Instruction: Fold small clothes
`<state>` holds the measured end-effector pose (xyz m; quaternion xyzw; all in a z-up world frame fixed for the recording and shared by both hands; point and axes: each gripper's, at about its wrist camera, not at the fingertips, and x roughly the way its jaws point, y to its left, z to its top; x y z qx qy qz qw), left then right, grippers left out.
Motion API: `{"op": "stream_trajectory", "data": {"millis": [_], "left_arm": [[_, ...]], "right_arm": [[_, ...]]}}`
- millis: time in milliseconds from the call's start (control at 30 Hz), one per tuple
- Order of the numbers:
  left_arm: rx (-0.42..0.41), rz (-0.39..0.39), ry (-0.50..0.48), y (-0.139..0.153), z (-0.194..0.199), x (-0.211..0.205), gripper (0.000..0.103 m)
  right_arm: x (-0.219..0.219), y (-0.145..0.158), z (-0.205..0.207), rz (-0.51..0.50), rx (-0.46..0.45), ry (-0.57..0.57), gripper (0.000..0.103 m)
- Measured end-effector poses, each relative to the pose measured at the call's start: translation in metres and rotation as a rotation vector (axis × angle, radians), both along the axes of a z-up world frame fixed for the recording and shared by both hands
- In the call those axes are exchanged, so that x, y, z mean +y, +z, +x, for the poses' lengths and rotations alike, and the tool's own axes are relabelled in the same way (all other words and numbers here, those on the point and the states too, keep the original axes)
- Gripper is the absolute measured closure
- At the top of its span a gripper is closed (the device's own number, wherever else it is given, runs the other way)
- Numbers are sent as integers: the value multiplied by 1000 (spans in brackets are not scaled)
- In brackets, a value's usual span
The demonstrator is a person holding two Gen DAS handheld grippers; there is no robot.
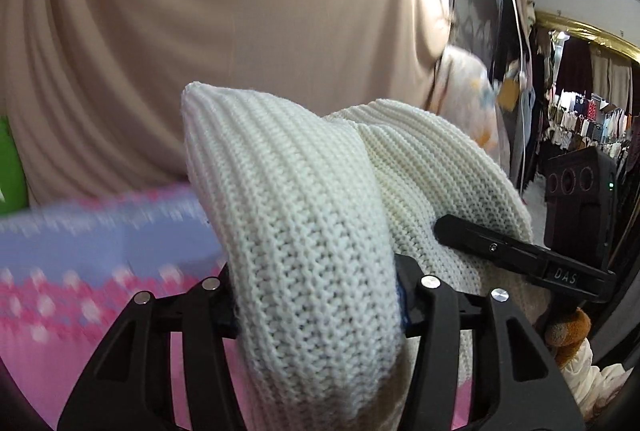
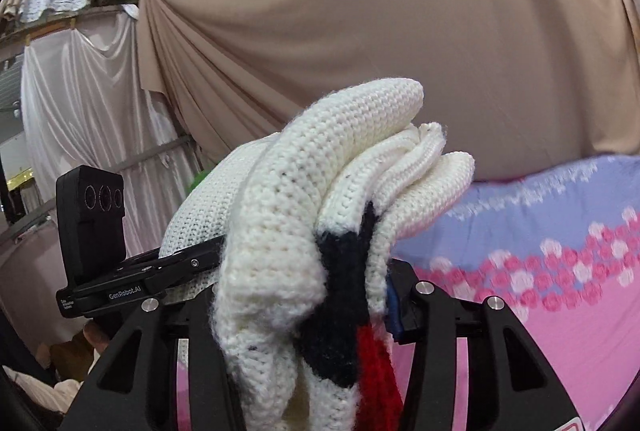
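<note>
Both grippers — left (image 1: 316, 307), right (image 2: 308, 307) — clamp bunched edges of a white knit (image 1: 296, 215), held above the pink-and-blue sheet (image 2: 552, 271), apparently to carry one edge over for a fold.

White knit garment (image 1: 304, 215) in left gripper (image 1: 318, 305)

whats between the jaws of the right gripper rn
A bunched white knit garment with black and red patches fills the right gripper; the right wrist view shows it pinched there.
</note>
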<state>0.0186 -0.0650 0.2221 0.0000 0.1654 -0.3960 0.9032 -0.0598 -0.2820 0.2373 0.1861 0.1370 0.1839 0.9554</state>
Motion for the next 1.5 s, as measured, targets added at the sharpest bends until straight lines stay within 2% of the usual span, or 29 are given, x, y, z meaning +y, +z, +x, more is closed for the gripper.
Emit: {"op": "stream_trajectory", "data": {"millis": [100, 167, 200, 267, 333, 367, 400, 433, 467, 533, 567, 600, 633, 667, 767, 833, 867, 900, 933, 1000, 1067, 1167, 1200, 1233, 1300, 1333, 1400, 1500], "left_arm": [[-53, -18, 57, 15, 20, 21, 48], [-30, -9, 100, 6, 44, 31, 44], [7, 9, 128, -7, 64, 35, 38], [91, 64, 200, -50, 105, 41, 36], [205, 145, 266, -102, 140, 46, 36], [271, 177, 314, -127, 155, 52, 40], [330, 195, 343, -150, 164, 61, 44], [352, 189, 349, -160, 166, 69, 43], [347, 163, 345, -163, 163, 81, 38], [341, 112, 332, -155, 156, 95, 36], [339, 96, 325, -150, 155, 98, 25], [339, 61, 306, -145, 155, 100, 11], [346, 31, 288, -143, 156, 102, 7], [360, 9, 275, -144, 159, 102, 7], [414, 33, 280, -155, 175, 95, 7], [480, 48, 282, -172, 192, 90, 7], [522, 35, 269, -178, 198, 92, 9], [561, 11, 250, -184, 205, 91, 15], [575, -3, 244, -186, 208, 90, 18], [539, -2, 243, -176, 207, 86, 41], [488, -1, 242, -160, 201, 84, 50], [402, -24, 239, -139, 192, 82, 52], [382, -17, 240, -137, 190, 80, 51], [371, 12, 249, -141, 191, 76, 51], [384, 106, 291, -161, 200, 65, 43], [395, 133, 310, -171, 206, 64, 40], [388, 95, 324, -173, 201, 70, 37], [340, 96, 379, -150, 178, 78, 39]], "right_arm": [[13, 8, 40, 28, -6, 32, 52], [22, -8, 74, 42, 46, 52, 49], [28, -28, 99, 53, 101, 60, 45], [36, -76, 138, 60, 221, 48, 37], [39, -134, 169, 35, 390, -25, 38], [38, -155, 175, 28, 451, -70, 42], [33, -171, 175, 57, 482, -76, 43], [28, -177, 171, 104, 476, -45, 43], [26, -175, 168, 126, 471, -37, 43], [27, -159, 161, 82, 434, -59, 42], [29, -150, 159, 64, 412, -57, 41], [31, -145, 160, 56, 401, -46, 33], [34, -142, 163, 52, 403, -32, 26], [36, -142, 169, 47, 413, -19, 16], [42, -159, 195, 18, 492, -23, 15], [41, -185, 216, 76, 576, 10, 15], [42, -193, 225, 112, 600, 44, 19], [43, -190, 227, 107, 580, 46, 38], [48, -184, 230, 98, 564, 88, 52], [58, -160, 229, 18, 495, 72, 62], [65, -133, 220, -16, 410, 77, 64], [65, -112, 205, -46, 299, 53, 65], [62, -117, 207, -57, 302, 40, 65], [58, -128, 214, -66, 344, 22, 64], [47, -170, 236, -92, 501, -30, 60], [38, -181, 238, -23, 518, -19, 55], [26, -165, 226, 44, 486, -29, 56], [35, -127, 194, -59, 391, -78, 59]]}}
